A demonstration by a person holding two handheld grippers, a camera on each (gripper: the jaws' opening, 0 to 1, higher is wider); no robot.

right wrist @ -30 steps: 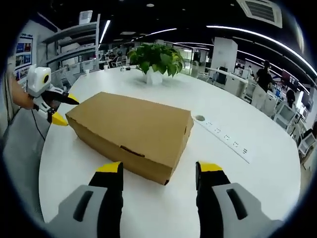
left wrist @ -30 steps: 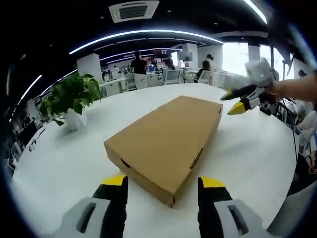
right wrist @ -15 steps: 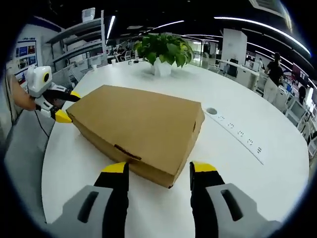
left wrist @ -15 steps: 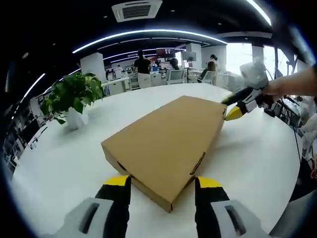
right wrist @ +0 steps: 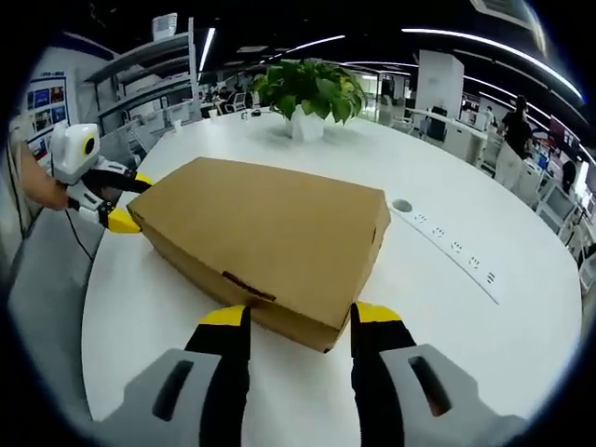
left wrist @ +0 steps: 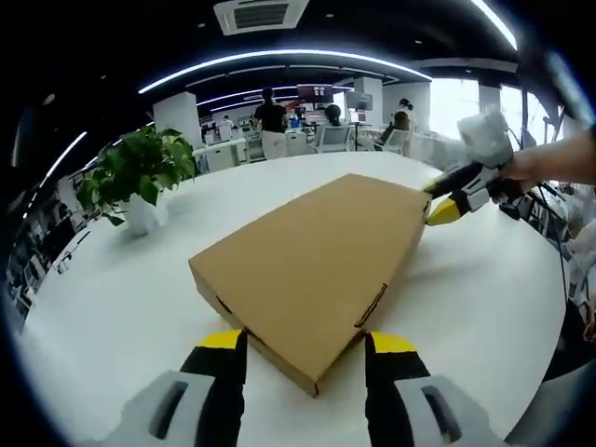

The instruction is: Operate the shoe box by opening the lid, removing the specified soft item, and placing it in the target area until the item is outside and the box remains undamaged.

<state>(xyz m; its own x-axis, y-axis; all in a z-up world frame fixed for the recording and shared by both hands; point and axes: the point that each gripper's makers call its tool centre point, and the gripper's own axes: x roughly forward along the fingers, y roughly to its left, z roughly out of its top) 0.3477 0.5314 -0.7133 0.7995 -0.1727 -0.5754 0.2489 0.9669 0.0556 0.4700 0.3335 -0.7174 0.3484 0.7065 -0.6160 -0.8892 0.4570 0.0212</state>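
Cardboard shoe box (left wrist: 312, 265), lid closed, lies flat on a round white table (left wrist: 112, 307) in an open-plan office, held between two hand-held grippers at opposite corners. In the left gripper view, the left gripper (left wrist: 304, 345) has its yellow-tipped jaws apart, one to each side of the box's nearest corner; whether they touch the cardboard cannot be told. Across the box, the right gripper (left wrist: 445, 197) reaches in from the right, its jaws parted over the far corner, a person's hand (left wrist: 521, 168) behind it.

In the right gripper view the same scene is seen from the other end: the right gripper (right wrist: 300, 319) straddles the near corner of the shoe box (right wrist: 265, 237) with jaws apart, and the left gripper (right wrist: 119, 198) meets the far corner at the left, one jaw above the lid edge and one below.

Bare table (right wrist: 521, 345) surrounds the box on every side. A strip of power sockets (right wrist: 447, 249) runs along the tabletop to the right, well apart from the box, with a round cable port (right wrist: 401, 205) near it. A potted plant (right wrist: 312, 93) stands beyond the box's far edge, well apart from it. The table's curved edge lies near the left gripper. Desks, chairs and standing people (left wrist: 272, 126) fill the background.
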